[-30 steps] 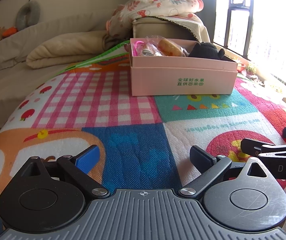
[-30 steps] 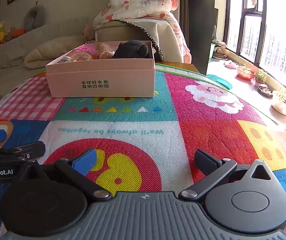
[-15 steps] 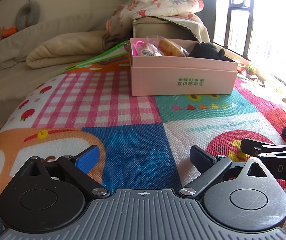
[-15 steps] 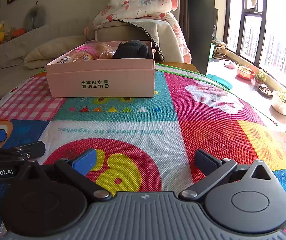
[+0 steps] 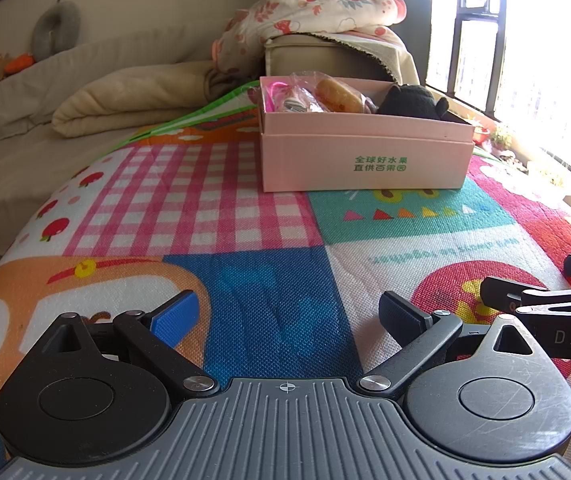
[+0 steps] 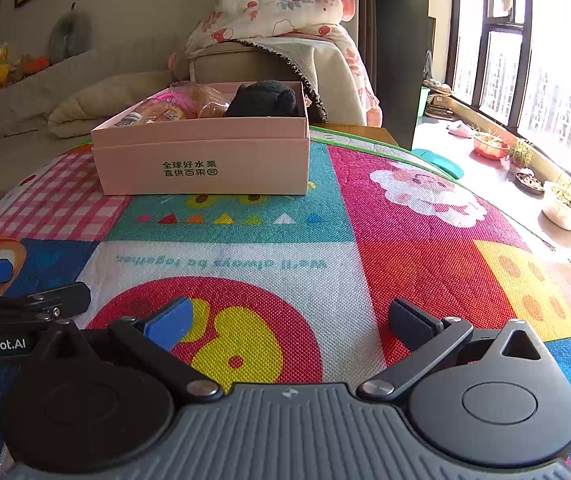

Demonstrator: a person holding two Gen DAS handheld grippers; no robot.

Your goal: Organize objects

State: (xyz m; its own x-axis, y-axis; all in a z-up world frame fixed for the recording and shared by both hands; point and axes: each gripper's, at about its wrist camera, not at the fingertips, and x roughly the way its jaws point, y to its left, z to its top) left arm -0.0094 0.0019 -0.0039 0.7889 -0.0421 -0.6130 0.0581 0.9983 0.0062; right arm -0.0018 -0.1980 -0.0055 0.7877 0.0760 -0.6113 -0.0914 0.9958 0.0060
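Pink box (image 5: 365, 156) sits open-topped on the patterned mat (image 5: 269, 292), well ahead of both grippers; green characters are printed on its front wall. Its contents show only above the rim. A black plush (image 5: 411, 100) fills the window end, its lower body hidden by the wall. Beside it lie clear-wrapped packets (image 6: 189, 106), one holding something round and golden, and a bit of bright pink; what these are cannot be made out. The box floor is hidden in both views.

Glare from the window (image 5: 525, 60) washes out the mat's far right edge in the left view. A folded floral blanket (image 6: 281, 12) covers the top of a beige seat behind the box, hiding most of it.

Left gripper (image 5: 285, 316) rests low over the mat's blue square, level and aimed at the box, jaws wide with nothing between them; one pad is blue, the other black. Right gripper (image 6: 287, 320) is just beside it over the red circle, posed alike, jaws likewise wide and bare. Each shows in the other's view only as a cut-off black finger at the frame edge.
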